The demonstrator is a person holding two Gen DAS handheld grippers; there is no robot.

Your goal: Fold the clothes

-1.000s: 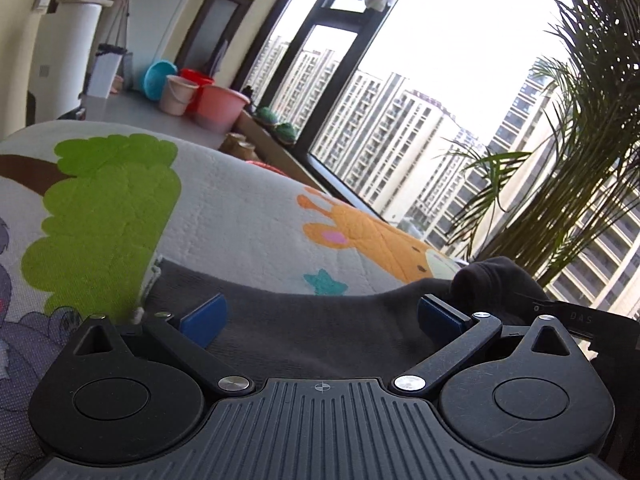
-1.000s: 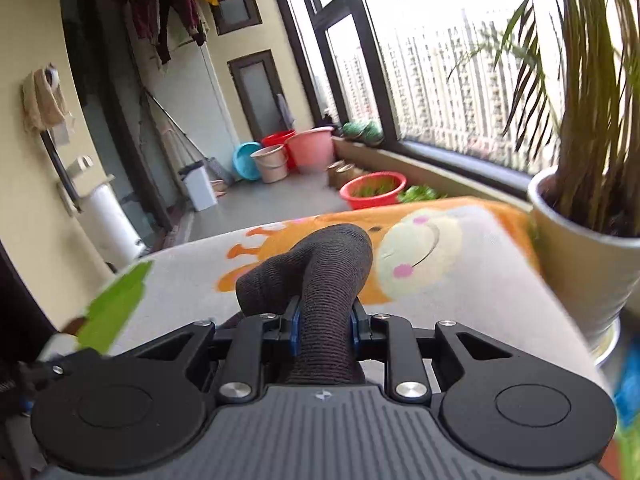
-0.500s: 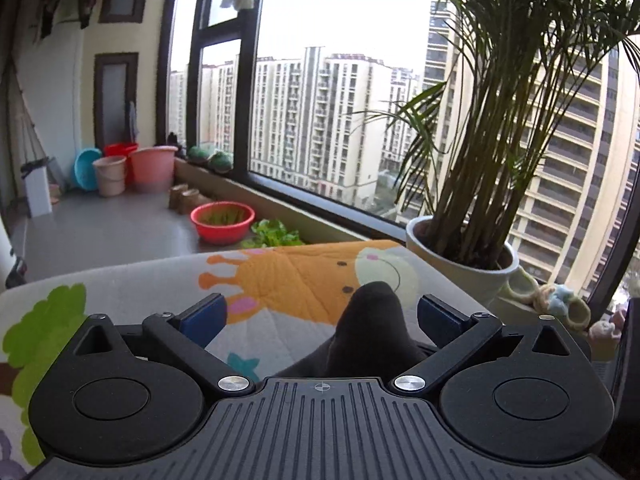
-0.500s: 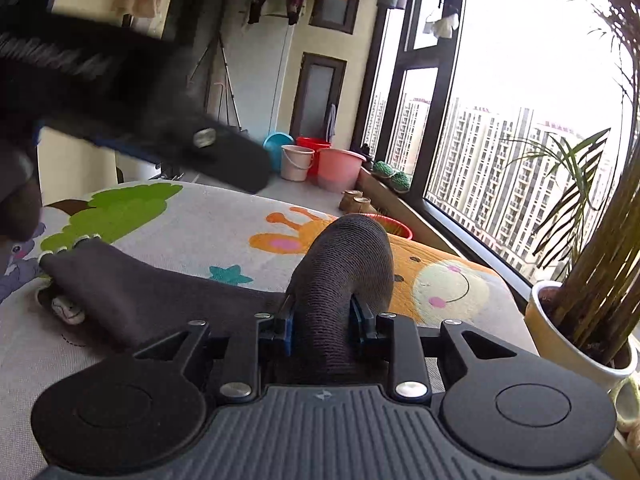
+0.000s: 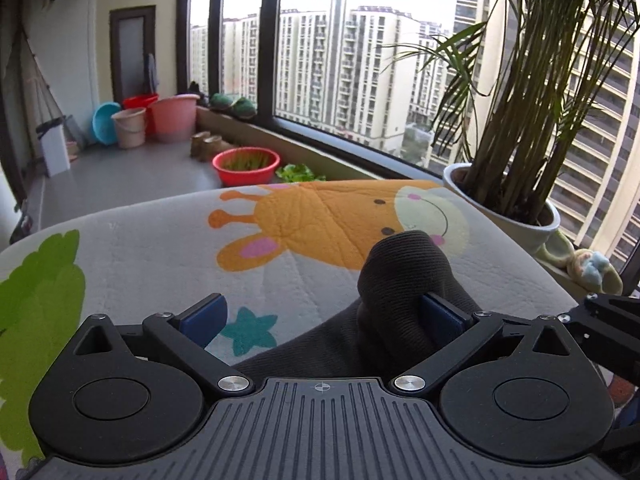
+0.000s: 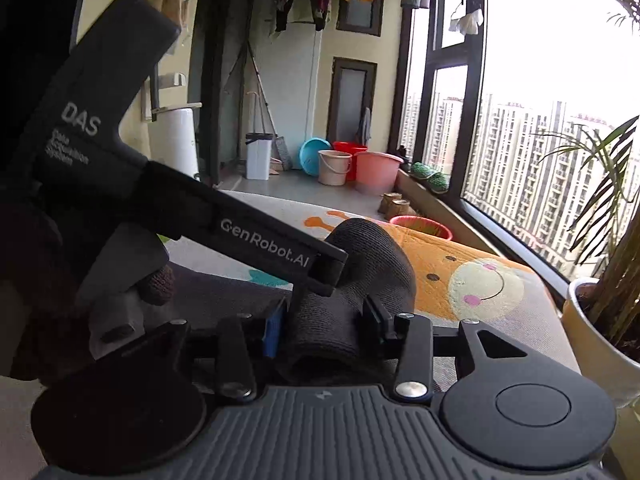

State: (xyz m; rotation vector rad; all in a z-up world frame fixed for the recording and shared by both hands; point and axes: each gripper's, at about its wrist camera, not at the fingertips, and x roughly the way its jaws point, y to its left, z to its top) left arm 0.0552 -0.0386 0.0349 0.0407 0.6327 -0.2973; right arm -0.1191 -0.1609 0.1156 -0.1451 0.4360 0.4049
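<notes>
A dark grey knitted garment lies on a cartoon giraffe mat. One end is bunched into a raised hump. My left gripper is open, its jaws wide apart; the hump touches the right finger pad. My right gripper is shut on the garment hump and holds it up off the mat. In the right wrist view the left gripper's body crosses in front, its tip right at the hump.
A potted palm stands at the mat's right edge. A red basin, pink and blue buckets stand on the floor beyond. A large window runs along the far side. Soft toys lie to the right.
My left gripper has swung right and come up beside the hump held by my right gripper. It now fills the left of the right wrist view. The right gripper keeps its hold.
</notes>
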